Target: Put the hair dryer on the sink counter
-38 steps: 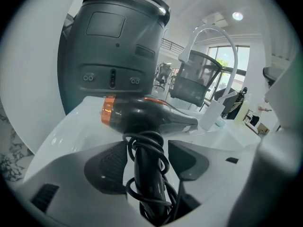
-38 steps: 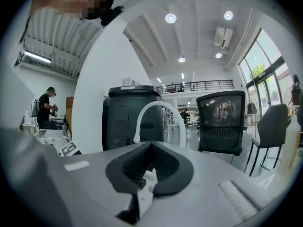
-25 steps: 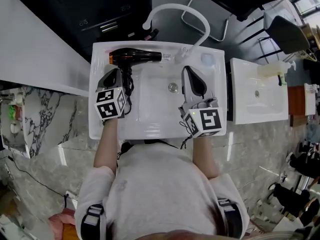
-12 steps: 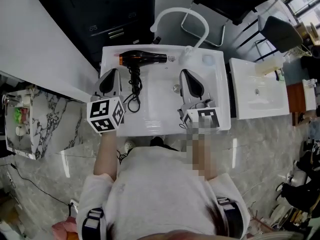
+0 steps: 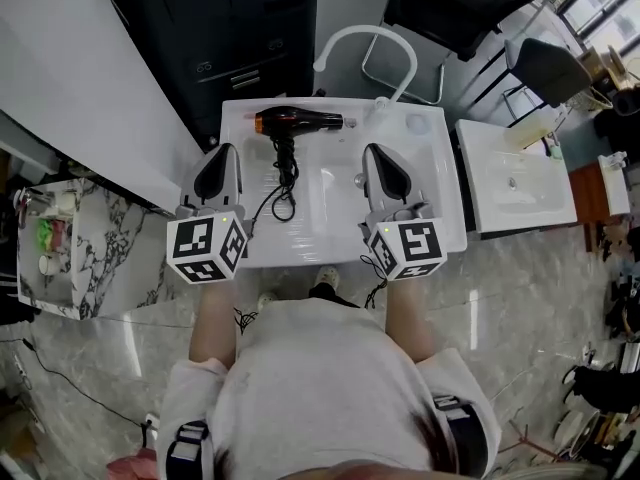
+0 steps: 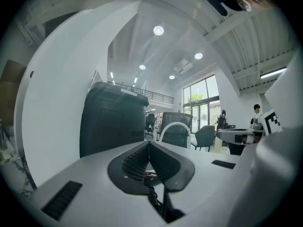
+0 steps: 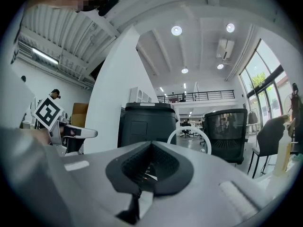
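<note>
While the head view looks down on the hair dryer (image 5: 300, 121) lying on its side along the back edge of the white tabletop (image 5: 236, 133), near the arched white faucet (image 5: 368, 40), neither gripper view gives us a plain sight of it. Its black cord (image 5: 285, 183) trails forward into the basin. We hold the left hand-held gripper (image 5: 225, 151) over the sink's left rim and the right hand-held gripper (image 5: 371, 151) over the basin, both apart from the dryer. The left gripper view shows its jaws pressed together with nothing between them, and the right gripper view shows the same. Those two views look out level at a black cabinet (image 6: 111, 117), the faucet arch and an office chair (image 7: 225, 129).
</note>
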`<state>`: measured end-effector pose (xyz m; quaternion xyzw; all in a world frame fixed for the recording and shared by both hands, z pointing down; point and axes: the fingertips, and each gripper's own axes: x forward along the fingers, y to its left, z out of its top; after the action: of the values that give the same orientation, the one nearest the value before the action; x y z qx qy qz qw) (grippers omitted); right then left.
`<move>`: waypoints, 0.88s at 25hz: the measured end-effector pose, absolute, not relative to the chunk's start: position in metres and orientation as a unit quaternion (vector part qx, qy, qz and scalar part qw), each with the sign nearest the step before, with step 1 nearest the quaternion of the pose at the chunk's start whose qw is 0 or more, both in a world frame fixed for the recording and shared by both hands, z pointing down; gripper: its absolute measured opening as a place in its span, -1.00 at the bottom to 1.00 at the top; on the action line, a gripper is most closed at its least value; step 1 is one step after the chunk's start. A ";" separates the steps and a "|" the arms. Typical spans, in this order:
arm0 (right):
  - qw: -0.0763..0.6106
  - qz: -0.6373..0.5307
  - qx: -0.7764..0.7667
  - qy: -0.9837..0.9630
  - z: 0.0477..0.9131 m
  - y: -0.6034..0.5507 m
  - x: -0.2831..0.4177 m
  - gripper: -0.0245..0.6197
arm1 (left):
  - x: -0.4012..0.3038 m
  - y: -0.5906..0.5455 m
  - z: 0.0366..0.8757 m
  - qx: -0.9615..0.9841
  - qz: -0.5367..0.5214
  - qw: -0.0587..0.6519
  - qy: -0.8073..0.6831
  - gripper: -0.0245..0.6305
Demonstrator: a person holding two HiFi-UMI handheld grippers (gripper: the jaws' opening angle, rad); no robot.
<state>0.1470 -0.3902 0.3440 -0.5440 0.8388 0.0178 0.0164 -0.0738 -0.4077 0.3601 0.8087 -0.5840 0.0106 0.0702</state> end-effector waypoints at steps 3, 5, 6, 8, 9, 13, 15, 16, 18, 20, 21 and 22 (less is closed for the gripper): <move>0.018 0.029 -0.546 0.837 0.334 -0.379 0.137 -0.89 | -0.085 -0.395 0.344 0.811 -0.003 0.056 -0.583 -0.90; 0.020 0.036 -0.547 0.836 0.328 -0.371 0.132 -0.89 | -0.092 -0.387 0.334 0.812 -0.013 0.047 -0.581 -0.90; 0.022 0.039 -0.548 0.835 0.324 -0.367 0.129 -0.89 | -0.095 -0.383 0.329 0.813 -0.019 0.043 -0.581 -0.90; 0.024 0.044 -0.550 0.833 0.319 -0.359 0.124 -0.89 | -0.101 -0.374 0.320 0.814 -0.026 0.033 -0.580 -0.90; 0.026 0.046 -0.552 0.832 0.316 -0.355 0.122 -0.89 | -0.104 -0.370 0.317 0.814 -0.027 0.028 -0.579 -0.90; 0.031 0.051 -0.559 0.827 0.309 -0.340 0.113 -0.89 | -0.114 -0.356 0.307 0.817 -0.027 0.011 -0.576 -0.90; 0.034 0.053 -0.562 0.824 0.306 -0.333 0.109 -0.89 | -0.120 -0.351 0.304 0.818 -0.028 0.006 -0.574 -0.90; 0.035 0.054 -0.564 0.823 0.305 -0.330 0.107 -0.89 | -0.123 -0.349 0.303 0.819 -0.030 0.005 -0.573 -0.90; 0.036 0.057 -0.569 0.820 0.304 -0.323 0.104 -0.89 | -0.130 -0.344 0.302 0.821 -0.034 0.003 -0.570 -0.90; 0.037 0.059 -0.574 0.816 0.303 -0.317 0.100 -0.89 | -0.136 -0.339 0.301 0.821 -0.035 -0.001 -0.570 -0.90; 0.039 0.060 -0.577 0.814 0.303 -0.314 0.098 -0.89 | -0.139 -0.337 0.300 0.822 -0.035 -0.003 -0.569 -0.90; 0.041 0.061 -0.580 0.811 0.303 -0.311 0.097 -0.89 | -0.142 -0.335 0.300 0.822 -0.035 -0.003 -0.568 -0.90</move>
<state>0.0972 -0.3111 0.3031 -0.5799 0.8114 0.0607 0.0407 -0.1415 -0.3346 0.2999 0.8224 -0.5678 -0.0352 -0.0030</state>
